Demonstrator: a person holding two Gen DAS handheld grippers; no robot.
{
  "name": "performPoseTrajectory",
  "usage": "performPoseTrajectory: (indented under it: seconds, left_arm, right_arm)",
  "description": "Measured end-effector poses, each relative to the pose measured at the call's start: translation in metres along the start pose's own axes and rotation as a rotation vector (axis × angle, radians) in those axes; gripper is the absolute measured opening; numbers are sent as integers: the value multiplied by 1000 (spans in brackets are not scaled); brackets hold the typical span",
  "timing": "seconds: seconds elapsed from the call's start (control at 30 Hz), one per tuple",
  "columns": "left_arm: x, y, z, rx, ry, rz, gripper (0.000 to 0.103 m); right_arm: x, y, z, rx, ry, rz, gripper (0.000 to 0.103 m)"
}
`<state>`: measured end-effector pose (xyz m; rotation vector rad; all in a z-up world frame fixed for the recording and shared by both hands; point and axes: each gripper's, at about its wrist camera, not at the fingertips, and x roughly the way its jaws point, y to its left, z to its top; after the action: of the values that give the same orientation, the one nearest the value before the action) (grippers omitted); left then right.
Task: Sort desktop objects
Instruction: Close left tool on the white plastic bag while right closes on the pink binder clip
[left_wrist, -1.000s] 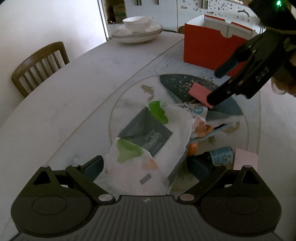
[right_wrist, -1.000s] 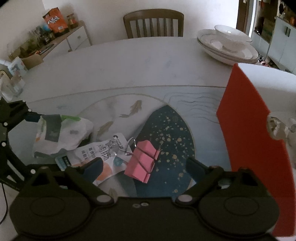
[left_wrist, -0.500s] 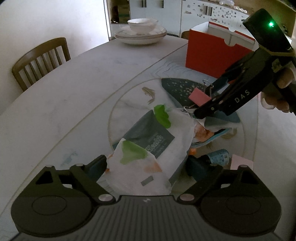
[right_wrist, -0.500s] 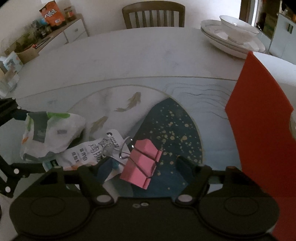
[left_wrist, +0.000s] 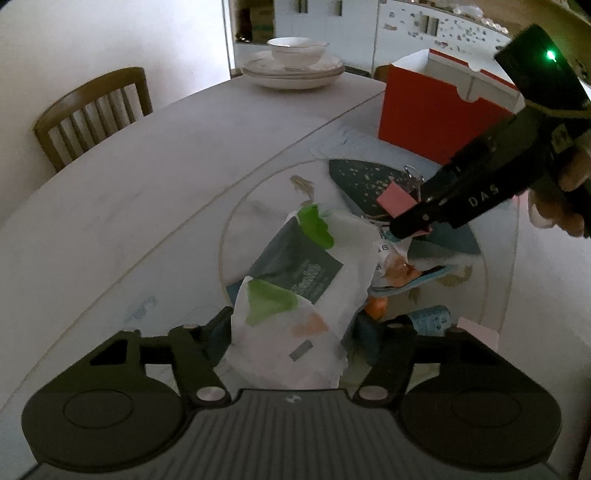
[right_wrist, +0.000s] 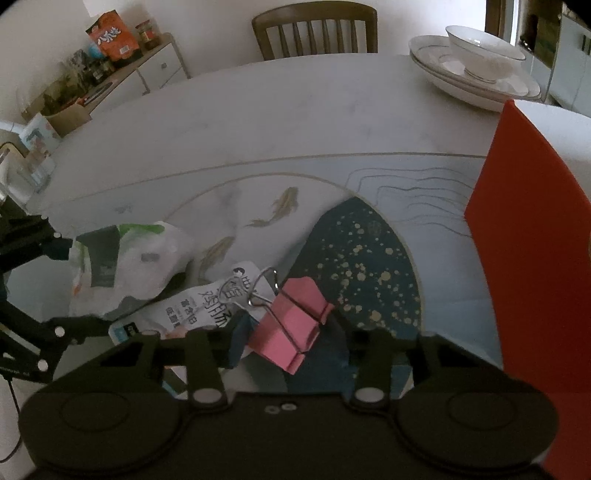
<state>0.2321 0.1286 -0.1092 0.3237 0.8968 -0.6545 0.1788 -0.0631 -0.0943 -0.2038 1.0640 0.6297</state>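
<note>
A crumpled white snack bag (left_wrist: 295, 295) with green patches and a dark label lies near the table's front. My left gripper (left_wrist: 295, 332) straddles it; its jaws are closing and both pads touch the bag's sides. To the right, a pink binder clip (right_wrist: 288, 325) with wire handles rests on a dark speckled inlay. My right gripper (right_wrist: 288, 339) is around the clip, jaws closing, pads against its two sides. In the left wrist view the right gripper (left_wrist: 406, 225) reaches in from the right, held by a hand, and partly hides the clip (left_wrist: 395, 197).
A printed white packet (right_wrist: 207, 306) lies between bag and clip. A small blue-labelled bottle (left_wrist: 432, 319), an orange item (left_wrist: 376, 306) and a pink note (left_wrist: 476, 332) sit nearby. A red box (left_wrist: 436, 122) stands at the right, stacked plates with a bowl (left_wrist: 291, 66) at the back, a chair (left_wrist: 92, 114) beyond.
Both grippers' jaws have narrowed from wide apart. The right gripper came down over the pink clip, which now sits between its pads. The bag looks pinched narrower between the left fingers.
</note>
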Motion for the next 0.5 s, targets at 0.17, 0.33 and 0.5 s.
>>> performPoseTrajectory:
  seconds: [0.17, 0.33, 0.5]
  left_arm:
    - [-4, -3, -1, -25, -1, 20, 53]
    - [-12, -4, -3, -66, -14, 29, 48]
    - [-21, -8, -2, -97, -30, 42, 48]
  right_arm:
    - [-3, 0, -4, -8, -12, 9, 34]
    - [-8, -2, -6, -27, -25, -5, 27]
    - [-13, -4, -9, -27, -42, -18, 25]
